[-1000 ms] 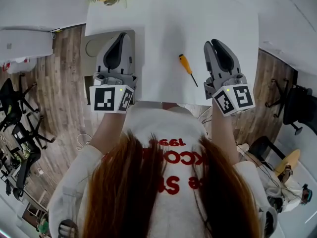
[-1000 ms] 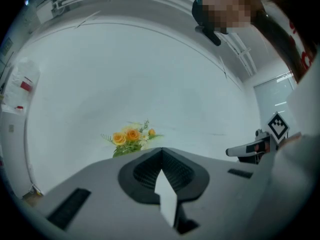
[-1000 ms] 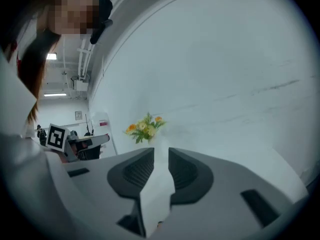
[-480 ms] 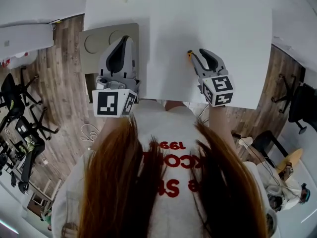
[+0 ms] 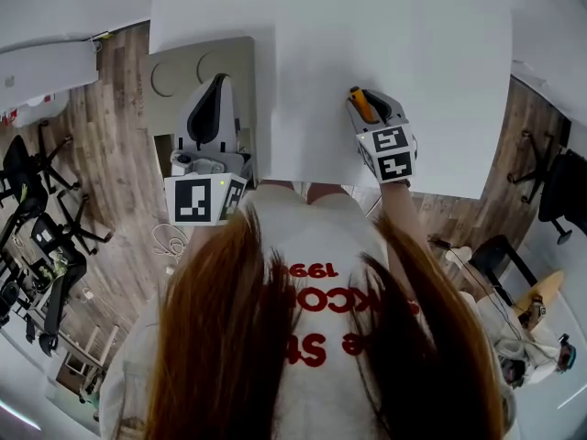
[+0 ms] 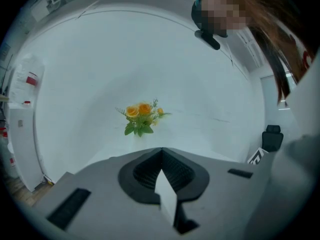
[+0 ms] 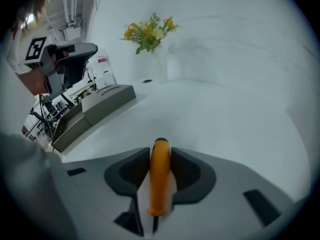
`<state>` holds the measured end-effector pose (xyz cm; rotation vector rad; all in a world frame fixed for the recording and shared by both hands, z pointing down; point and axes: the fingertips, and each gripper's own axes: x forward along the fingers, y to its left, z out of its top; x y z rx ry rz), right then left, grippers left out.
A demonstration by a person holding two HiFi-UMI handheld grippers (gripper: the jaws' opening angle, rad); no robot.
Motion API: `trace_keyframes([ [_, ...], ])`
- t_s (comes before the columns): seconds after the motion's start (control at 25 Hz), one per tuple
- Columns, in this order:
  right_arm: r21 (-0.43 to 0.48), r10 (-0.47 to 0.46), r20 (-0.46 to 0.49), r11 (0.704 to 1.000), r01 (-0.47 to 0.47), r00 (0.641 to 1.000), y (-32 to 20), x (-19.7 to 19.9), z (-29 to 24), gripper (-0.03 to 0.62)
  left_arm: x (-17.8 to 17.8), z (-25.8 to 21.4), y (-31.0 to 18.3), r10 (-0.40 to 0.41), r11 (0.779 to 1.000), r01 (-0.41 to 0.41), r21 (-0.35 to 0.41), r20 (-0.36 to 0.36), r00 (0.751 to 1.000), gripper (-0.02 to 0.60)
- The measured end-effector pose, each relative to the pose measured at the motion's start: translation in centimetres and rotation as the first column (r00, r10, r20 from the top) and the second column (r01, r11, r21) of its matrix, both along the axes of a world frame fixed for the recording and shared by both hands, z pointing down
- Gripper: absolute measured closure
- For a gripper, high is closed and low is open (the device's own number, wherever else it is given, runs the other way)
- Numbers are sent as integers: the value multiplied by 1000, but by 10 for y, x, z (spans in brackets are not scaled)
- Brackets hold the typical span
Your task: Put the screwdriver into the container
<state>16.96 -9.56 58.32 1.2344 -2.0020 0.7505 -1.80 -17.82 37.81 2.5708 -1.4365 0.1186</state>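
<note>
1. The right claw (image 5: 365,101) is spreading, and the orange screwdriver (image 7: 160,184) lies between its jaws on the white worktop (image 5: 422,53).
2. The left claw (image 5: 218,84) is pressed together and empty, over the grey container (image 5: 172,70).

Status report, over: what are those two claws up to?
Left gripper shut, empty, over the container. Right gripper jaws opening, orange screwdriver handle between them. Nothing seen in the way.
</note>
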Motion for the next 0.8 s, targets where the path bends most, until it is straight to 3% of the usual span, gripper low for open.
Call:
trace_keyframes([
  [0.2, 42, 20, 53, 999, -22, 998, -2, 0, -12, 465, -4, -4, -2, -8, 1000, 8, 18, 4, 1000, 577],
  [0.32, 109, 49, 102, 992, -60, 994, -9, 4, -28, 467, -9, -10, -6, -12, 997, 11, 73, 6, 1000, 577],
  [0.44, 196, 75, 156, 975, -105, 985, -20, 10, -54, 468, -10, -15, -10, -15, 997, 14, 73, 14, 1000, 577],
  [0.6, 343, 90, 236, 924, -170, 968, -37, 19, -102, 468, -8, -31, -17, -12, 994, 12, 112, 3, 1000, 577],
  [0.8, 515, 94, 314, 819, -253, 945, -54, 33, -176, 470, -3, -53, -25, -3, 985, 6, 175, -17, 1000, 577],
])
